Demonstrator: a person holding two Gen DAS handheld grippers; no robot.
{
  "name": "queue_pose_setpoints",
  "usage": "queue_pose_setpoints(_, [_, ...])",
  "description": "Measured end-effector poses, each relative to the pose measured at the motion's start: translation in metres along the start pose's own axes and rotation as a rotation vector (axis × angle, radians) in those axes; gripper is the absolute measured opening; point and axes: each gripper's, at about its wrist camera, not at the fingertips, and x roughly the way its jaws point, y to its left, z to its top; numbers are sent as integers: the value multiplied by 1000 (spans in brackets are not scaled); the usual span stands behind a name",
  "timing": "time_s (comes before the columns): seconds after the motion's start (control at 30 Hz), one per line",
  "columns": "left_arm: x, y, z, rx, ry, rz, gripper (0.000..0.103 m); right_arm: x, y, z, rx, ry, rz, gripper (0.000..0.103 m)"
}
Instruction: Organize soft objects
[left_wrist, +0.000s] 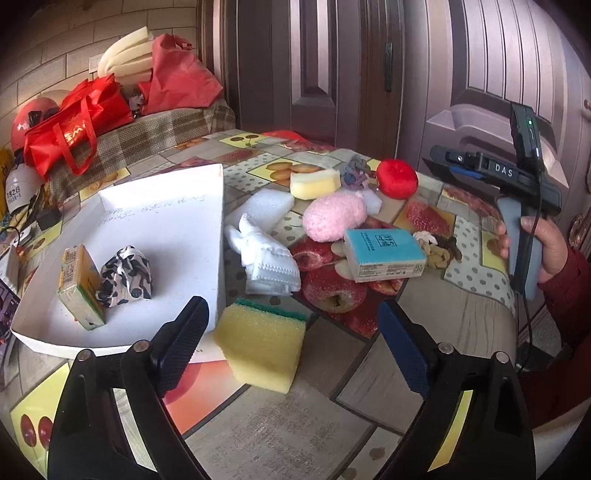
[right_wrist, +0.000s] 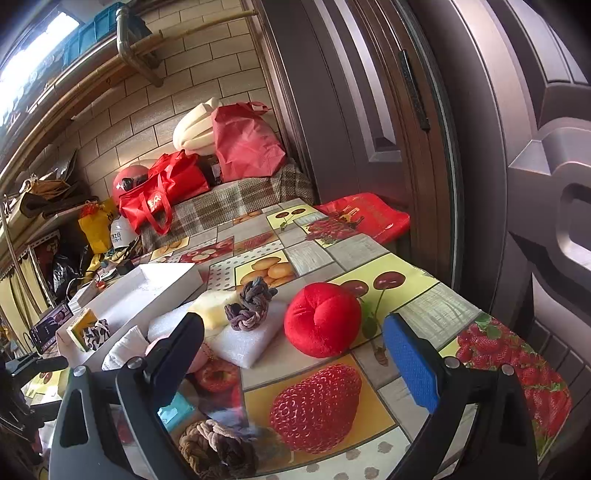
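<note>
Looking thru left wrist cam: left gripper hanging wide over near edge of table, nothing btwn jaws, pads touching nothing. Sitting just ahead btwn the fingers: yellow sponge w/ green top, lying beside near right corner of white tray. Resting inside tray, near its left edge: small yellow-green carton tilting, touching black-and-white cloth. Lying right of tray: white face mask, white foam block, pink fluffy ball, blue-topped box, yellow-white sponge, red plush apple toward far edge. Showing at right edge: hand gripping handle of the other tool.

Switching to right wrist cam: right gripper standing wide, empty, over strawberry print on table. Sitting ahead btwn fingers: red plush apple. Lying left of it: knotted grey rope on white foam block. Lying at near edge: braided beige-brown rope. Showing far left: white tray.
</note>
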Motion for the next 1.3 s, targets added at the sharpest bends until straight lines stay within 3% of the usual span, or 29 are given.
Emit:
queue_pose_setpoints(0.13, [0, -16, -4, 71, 45, -21, 92, 4, 3, 0, -32, 53, 55, 98])
queue_pose_setpoints(0.33, [7, -6, -5, 10, 97, -11, 92, 19, 20, -17, -149, 302, 288, 98])
queue_pose_setpoints(0.4, [10, -4, -5, 2, 108, -12, 92, 19, 27, -23, -200, 357, 327, 98])
queue_pose_setpoints(0.63, [21, -18, -2, 71, 145, -6, 91, 18, 59, -41, -412, 472, 376, 97])
queue_pose_setpoints(0.77, [29, -17, -3, 68, 185, -11, 82, 32, 67, -49, -477, 512, 321, 95])
queue_pose_setpoints(0.83, [31, -16, -4, 65, 196, -13, 68, 40, 67, -53, -497, 542, 305, 78])
queue_pose_setpoints(0.9, [32, -14, -5, 54, 201, -14, 39, 38, 69, -55, -539, 526, 283, 51])
queue_pose_setpoints(0.97, [30, -12, -4, 42, 189, -12, 39, 34, 65, -52, -531, 530, 310, 36])
queue_pose_setpoints(1.1, [17, -10, -2, 36, 122, 5, 39, 20, 49, -38, -468, 460, 265, 34])
queue_pose_setpoints(1.3, [-7, -3, 0, 8, -20, 90, 39, -16, 50, 11, -290, 129, 333, 35])
